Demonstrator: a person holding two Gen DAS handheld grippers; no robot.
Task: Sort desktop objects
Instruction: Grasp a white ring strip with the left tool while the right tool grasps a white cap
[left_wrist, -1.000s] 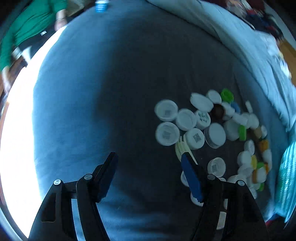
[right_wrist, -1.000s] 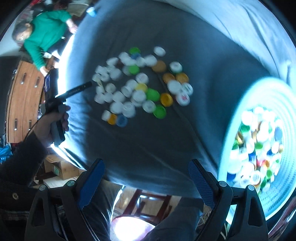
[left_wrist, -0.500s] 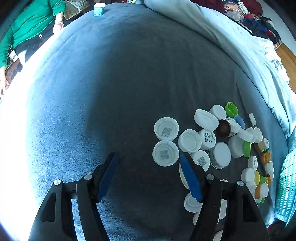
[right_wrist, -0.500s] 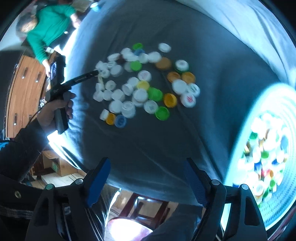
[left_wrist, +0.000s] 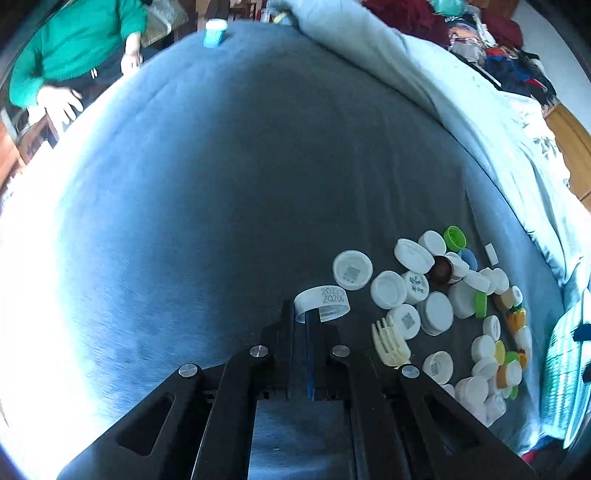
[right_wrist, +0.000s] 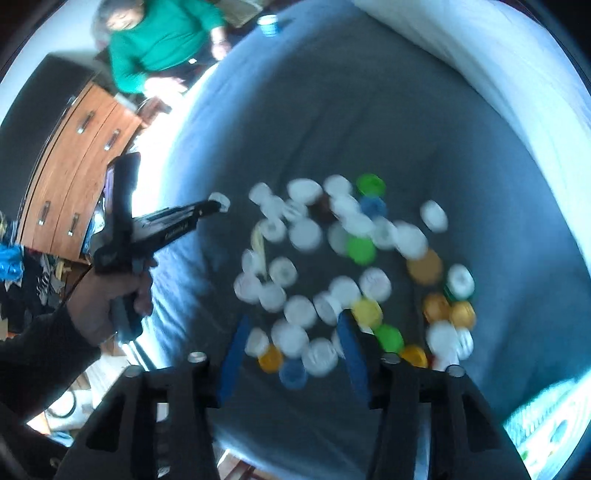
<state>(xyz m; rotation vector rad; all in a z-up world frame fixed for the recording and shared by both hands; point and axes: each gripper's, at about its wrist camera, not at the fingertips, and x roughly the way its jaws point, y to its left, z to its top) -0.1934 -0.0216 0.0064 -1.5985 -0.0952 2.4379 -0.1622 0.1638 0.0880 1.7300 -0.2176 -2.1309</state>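
The left gripper (left_wrist: 303, 317) is pinching a white cap (left_wrist: 322, 300) by its printed wall; the right gripper (right_wrist: 291, 339) is closing over blurred caps (right_wrist: 317, 280).

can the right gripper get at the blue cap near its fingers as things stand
Probably yes. The right gripper hangs just above the pile, its jaws closing with nothing pinched yet, and the blue cap lies at the pile's near edge, uncovered. A white cap and an orange cap crowd it, so a clean pinch may be tight.
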